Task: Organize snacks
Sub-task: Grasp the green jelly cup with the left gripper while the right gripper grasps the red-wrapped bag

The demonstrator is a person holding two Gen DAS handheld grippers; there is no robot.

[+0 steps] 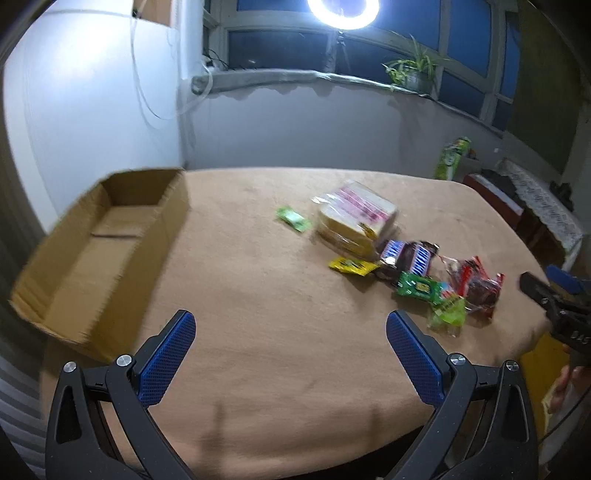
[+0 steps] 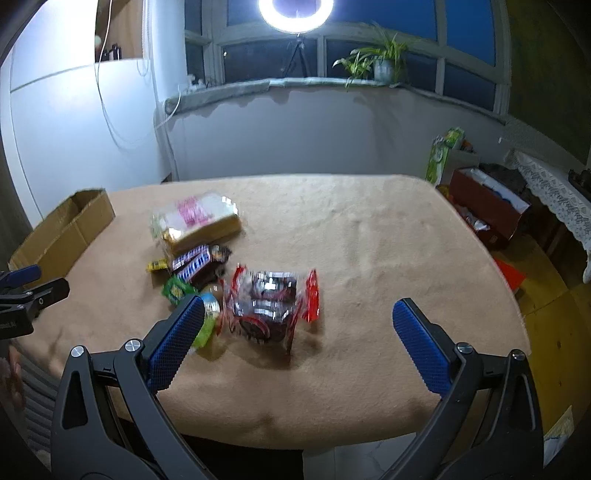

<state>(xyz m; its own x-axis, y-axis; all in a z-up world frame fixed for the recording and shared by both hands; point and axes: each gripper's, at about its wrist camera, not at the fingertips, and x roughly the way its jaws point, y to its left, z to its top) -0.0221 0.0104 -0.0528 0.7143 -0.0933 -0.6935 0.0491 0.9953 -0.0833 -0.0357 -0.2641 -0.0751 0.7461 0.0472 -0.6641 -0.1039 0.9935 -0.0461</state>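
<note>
Starting: both tools gape wide, empty. Right tool [image 2: 299, 314] faces the red snack pack [image 2: 271, 306]; grasping it precedes transfer to the cardboard box [image 1: 110, 236].

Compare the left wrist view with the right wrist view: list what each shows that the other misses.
Only the left wrist view shows the inside of the cardboard box, which looks empty, and a small green packet lying apart from the pile. Only the right wrist view shows the open red box on the floor beyond the table's right edge. Both show the tan-covered table, the wrapped cake loaf, the red-wrapped snack pack, the ring light, and each claw open: left claw, right claw.
</note>
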